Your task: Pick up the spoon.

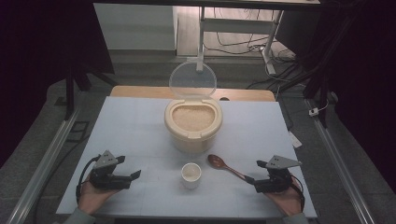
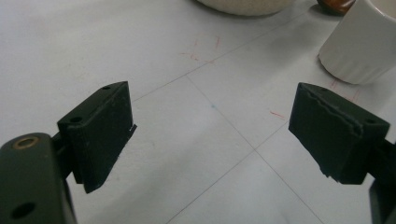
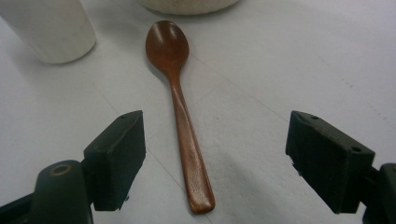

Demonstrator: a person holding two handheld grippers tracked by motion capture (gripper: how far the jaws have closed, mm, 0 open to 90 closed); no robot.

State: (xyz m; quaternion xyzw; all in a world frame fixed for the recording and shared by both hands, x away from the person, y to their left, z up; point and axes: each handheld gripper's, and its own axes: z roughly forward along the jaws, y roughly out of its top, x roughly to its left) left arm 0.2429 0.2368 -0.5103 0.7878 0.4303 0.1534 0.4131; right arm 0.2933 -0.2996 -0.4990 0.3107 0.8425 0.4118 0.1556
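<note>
A cream rice container (image 1: pixel 193 122), full of rice, stands mid-table with its clear lid (image 1: pixel 192 80) flipped up behind it. In front of it is a small white cup (image 1: pixel 191 175) (image 2: pixel 357 44) (image 3: pixel 49 28). A brown wooden spoon (image 1: pixel 227 167) (image 3: pixel 180 107) lies flat to the cup's right, bowl toward the container. My right gripper (image 1: pixel 253 175) (image 3: pixel 215 158) rests open at the spoon's handle end, jaws either side of the handle without touching it. Left of the cup, my left gripper (image 1: pixel 130 167) (image 2: pixel 212 135) sits open on the table (image 1: pixel 130 126) with nothing between its jaws.
A wooden strip (image 1: pixel 140 91) runs along the far edge of the white table. Metal rails (image 1: pixel 51 149) flank both sides. A white stand (image 1: pixel 201 42) and cables lie on the floor beyond.
</note>
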